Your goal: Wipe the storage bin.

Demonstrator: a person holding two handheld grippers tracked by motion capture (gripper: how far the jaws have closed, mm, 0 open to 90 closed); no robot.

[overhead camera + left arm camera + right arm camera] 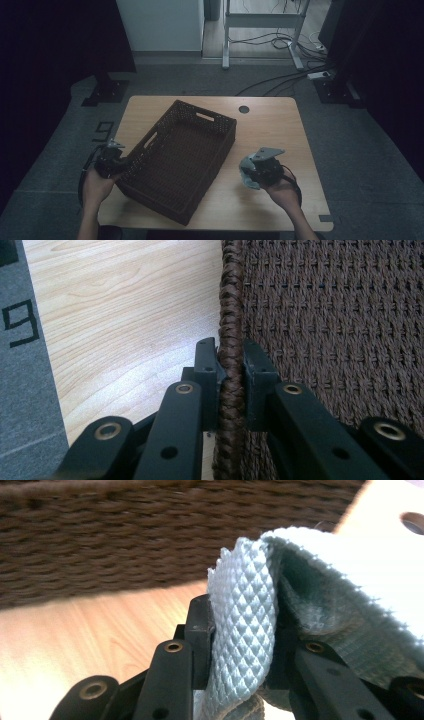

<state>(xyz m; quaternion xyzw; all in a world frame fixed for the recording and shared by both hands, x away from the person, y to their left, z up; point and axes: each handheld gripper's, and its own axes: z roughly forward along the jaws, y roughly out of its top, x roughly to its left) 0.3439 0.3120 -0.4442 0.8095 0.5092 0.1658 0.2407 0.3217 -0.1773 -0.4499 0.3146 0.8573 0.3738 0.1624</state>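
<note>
A dark brown woven basket (180, 160) sits slantwise on the wooden table. My left gripper (119, 162) is shut on the basket's braided rim (231, 330) at its left side, one jaw outside and one inside the wall. My right gripper (248, 172) hangs just above the table to the right of the basket, shut on a pale blue-grey cloth (246, 174). In the right gripper view the folded cloth (245, 620) with its diamond weave stands pinched between the jaws, and the basket's wall (125, 545) is close ahead.
The light wooden table (270, 125) has a round cable hole (243, 109) near its far edge. A grey floor mat with a black figure (20, 322) lies left of the table. Cables and a metal frame (260, 30) stand on the floor beyond.
</note>
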